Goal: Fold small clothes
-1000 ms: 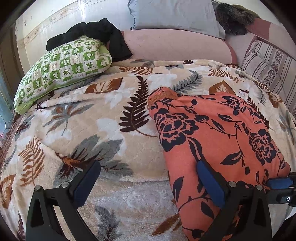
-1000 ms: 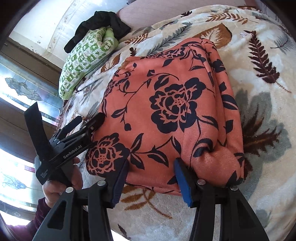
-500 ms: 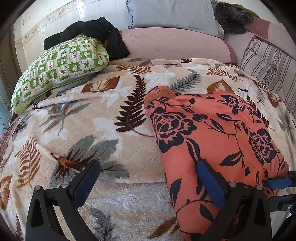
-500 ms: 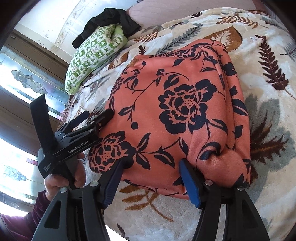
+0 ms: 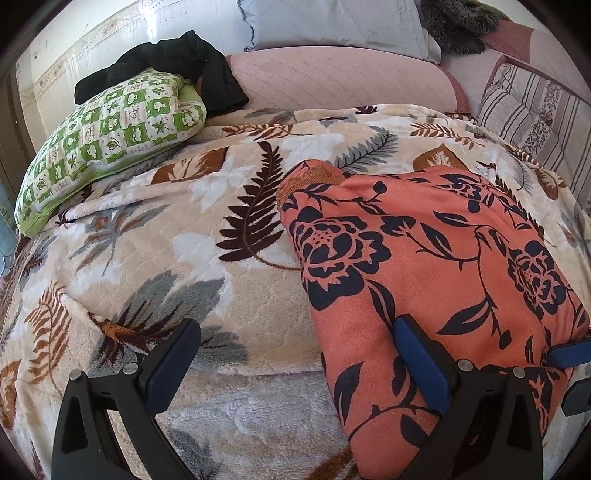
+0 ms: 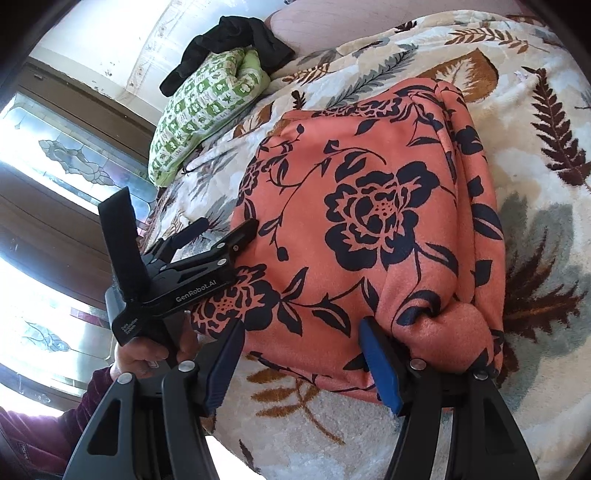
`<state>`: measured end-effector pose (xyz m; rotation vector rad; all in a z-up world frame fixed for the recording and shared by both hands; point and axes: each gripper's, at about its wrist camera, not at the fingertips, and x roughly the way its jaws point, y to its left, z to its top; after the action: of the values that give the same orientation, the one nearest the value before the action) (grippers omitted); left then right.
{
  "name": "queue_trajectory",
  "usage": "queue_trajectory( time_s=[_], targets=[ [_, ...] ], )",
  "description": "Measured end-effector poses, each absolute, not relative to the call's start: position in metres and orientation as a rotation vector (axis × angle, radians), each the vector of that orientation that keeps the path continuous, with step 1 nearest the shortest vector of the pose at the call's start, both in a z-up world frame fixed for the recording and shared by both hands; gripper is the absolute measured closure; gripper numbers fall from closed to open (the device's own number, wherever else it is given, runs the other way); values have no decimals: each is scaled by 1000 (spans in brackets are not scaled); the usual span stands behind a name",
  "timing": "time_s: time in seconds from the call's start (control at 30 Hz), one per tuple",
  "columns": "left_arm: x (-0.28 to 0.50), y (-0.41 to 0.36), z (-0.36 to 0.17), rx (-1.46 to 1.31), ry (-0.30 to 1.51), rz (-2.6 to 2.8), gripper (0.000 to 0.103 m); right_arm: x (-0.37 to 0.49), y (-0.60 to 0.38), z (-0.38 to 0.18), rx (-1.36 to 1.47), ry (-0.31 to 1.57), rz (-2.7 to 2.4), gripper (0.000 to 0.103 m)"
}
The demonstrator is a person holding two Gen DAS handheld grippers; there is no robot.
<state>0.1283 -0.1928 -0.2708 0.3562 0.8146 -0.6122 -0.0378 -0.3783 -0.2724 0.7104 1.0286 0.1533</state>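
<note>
We see the orange garment lying folded into a thick, roughly square bundle on the bed, on top of a cream blanket printed with brown and grey leaves. The cloth is coral orange with large dark navy roses, stems and leaves. In the right wrist view the garment shows several stacked layers along its right edge, and its near right corner bulges into a rounded lump. In the left wrist view a narrow strip of the paler reverse side, with a stitched hem, peeks out at the far left corner.

The right gripper sits at the near edge of the bundle. Its jaws have just been opening; they stand spread apart now, with the hem of the garment between them but not pinched. The left gripper is also released, jaws wide: one blue pad rests over the garment's near left part, the other over bare blanket. In the right wrist view we see that left gripper from the side, held by a hand in a dark red sleeve.

Further off, a green checked pillow lies at the head of the bed with a black garment draped on it, beside a pink bolster and a grey pillow.
</note>
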Motion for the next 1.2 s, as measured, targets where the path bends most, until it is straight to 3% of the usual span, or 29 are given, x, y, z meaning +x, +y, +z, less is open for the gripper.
queue_trajectory(
  time_s=[0.43,0.7,0.87,1.2],
  targets=[
    [123,-187,-257,314,840,-604,0,-51,-438,-234,821,834,17,35],
    [126,-179,-238,173,896,-853,0,-51,-488,-262,975,836,-141,35],
    [148,-186,-257,103,1060,-889,0,-55,-509,-275,1029,829,-182,29],
    [155,-201,-279,79,1151,-1002,0,-22,-511,-300,1033,896,-17,29]
  ],
)
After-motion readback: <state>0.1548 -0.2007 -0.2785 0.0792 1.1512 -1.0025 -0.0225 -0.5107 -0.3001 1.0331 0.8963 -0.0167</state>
